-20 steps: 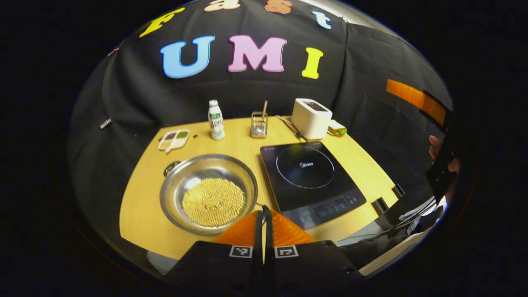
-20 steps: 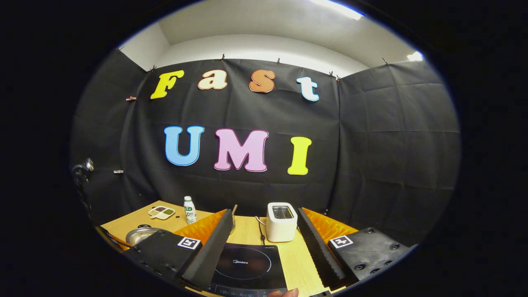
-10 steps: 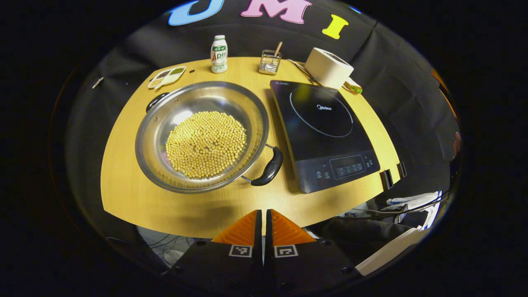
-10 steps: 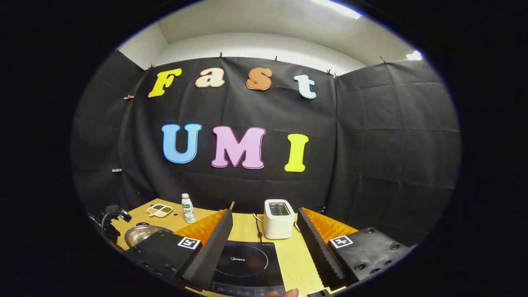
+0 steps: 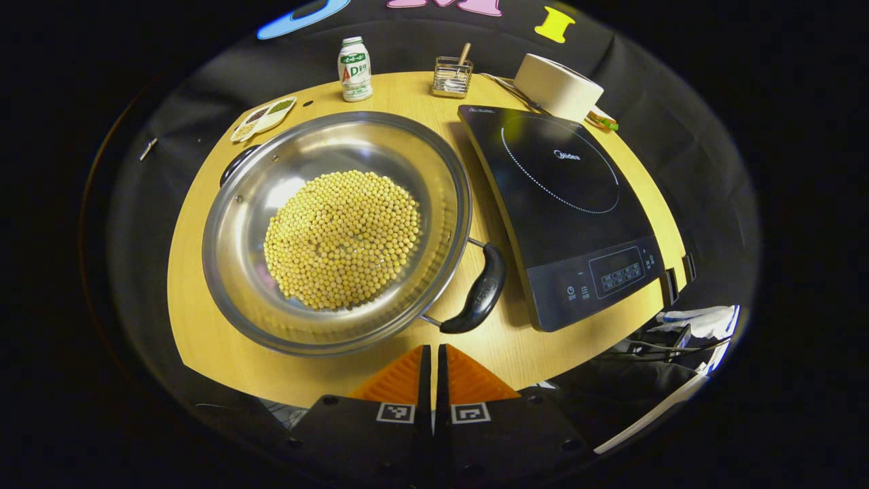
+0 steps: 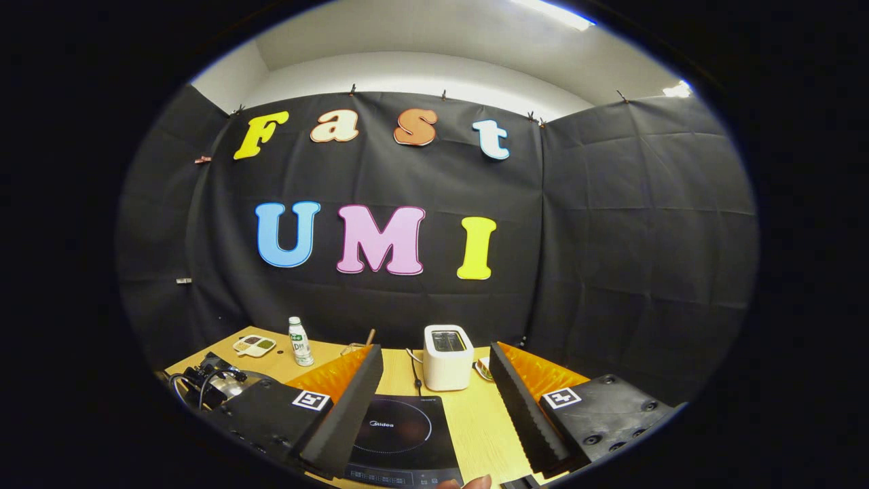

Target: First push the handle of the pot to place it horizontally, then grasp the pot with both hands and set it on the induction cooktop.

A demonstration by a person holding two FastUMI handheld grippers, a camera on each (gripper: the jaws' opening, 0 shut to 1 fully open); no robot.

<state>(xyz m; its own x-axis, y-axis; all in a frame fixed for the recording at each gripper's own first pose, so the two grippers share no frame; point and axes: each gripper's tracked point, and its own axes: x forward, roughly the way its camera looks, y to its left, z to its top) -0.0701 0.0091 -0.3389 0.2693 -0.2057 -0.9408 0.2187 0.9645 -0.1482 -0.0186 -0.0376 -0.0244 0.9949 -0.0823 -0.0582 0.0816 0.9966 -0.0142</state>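
Steel pot, holding yellow beans, is sitting ahead of the left gripper, whose fingers are pressed together; its near black handle is lying just ahead and slightly right, skewed toward the induction cooktop. Nudging that handle's end sideways with the pressed tips looks wisest, while the right gripper is waiting spread wide over the cooktop.

Staged recording booth, black cloth wall, wooden table (kitchen props: toaster, induction cooktop)
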